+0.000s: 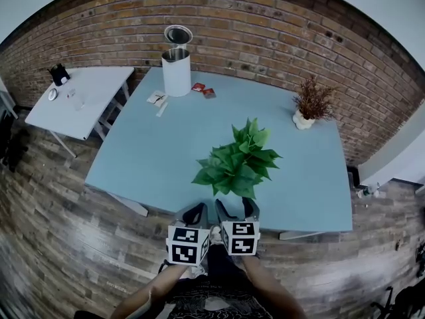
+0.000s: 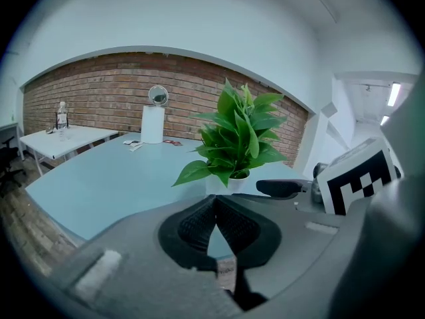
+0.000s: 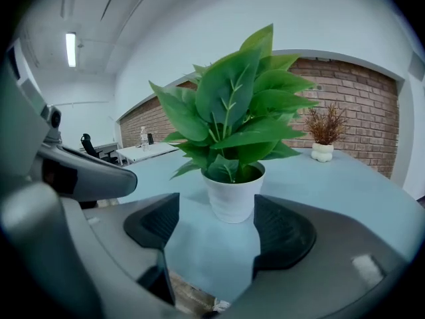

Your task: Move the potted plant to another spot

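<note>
Your open, empty right gripper [image 3: 216,210] frames the white-potted green plant [image 3: 229,111] at twelve o'clock for grasping. Left gripper [image 2: 214,203]: closed, empty.

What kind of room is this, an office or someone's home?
Likely an office or workroom: a bare brick wall, a big pale blue table, a white side table, and a ceiling strip light.

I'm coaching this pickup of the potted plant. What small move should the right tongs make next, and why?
Probably ease the right tongs forward until their pads flank the white pot, then close. They stand open, wider than the pot and lined up with it, but the pot looks just beyond their tips. The left tongs are shut and empty.
</note>
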The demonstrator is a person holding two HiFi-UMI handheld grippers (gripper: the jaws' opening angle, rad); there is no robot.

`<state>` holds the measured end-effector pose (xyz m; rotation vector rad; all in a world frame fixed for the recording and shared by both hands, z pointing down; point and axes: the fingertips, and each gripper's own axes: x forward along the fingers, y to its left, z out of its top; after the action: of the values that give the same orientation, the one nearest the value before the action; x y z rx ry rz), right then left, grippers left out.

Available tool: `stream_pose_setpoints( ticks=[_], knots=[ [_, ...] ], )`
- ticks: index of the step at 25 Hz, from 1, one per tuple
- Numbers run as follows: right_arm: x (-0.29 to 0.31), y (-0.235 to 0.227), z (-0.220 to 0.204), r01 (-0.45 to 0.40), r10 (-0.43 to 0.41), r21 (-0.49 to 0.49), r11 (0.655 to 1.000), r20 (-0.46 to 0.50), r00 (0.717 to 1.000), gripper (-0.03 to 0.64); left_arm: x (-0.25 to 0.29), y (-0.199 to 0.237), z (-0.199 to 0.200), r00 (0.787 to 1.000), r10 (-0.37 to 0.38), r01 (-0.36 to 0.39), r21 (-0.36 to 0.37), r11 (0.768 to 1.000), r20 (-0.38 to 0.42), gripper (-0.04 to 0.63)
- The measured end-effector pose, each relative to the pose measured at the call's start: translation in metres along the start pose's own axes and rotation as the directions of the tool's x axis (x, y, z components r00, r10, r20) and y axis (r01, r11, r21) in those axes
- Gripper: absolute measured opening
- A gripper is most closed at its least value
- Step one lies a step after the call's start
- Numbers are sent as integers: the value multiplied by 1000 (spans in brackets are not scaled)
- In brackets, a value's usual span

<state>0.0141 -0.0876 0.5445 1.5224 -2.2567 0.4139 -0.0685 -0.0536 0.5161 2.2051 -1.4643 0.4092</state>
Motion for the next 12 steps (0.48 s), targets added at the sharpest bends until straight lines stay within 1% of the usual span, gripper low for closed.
stream_pose_setpoints(
  ticks=[5, 9, 12],
  knots=[
    [17, -8, 0, 25, -25, 16, 1000, -11, 1000, 402, 6, 8, 7, 1000, 10, -10, 4, 1000, 1, 0],
    [32, -10, 0, 28, -28, 22, 999, -21, 999, 427, 11, 17, 10, 1000, 19, -19, 2, 1000, -5, 0],
    [38, -13, 0, 39, -39, 23, 999, -28, 999, 433, 15, 19, 12, 1000, 19, -19, 5, 1000, -9, 0]
  ],
)
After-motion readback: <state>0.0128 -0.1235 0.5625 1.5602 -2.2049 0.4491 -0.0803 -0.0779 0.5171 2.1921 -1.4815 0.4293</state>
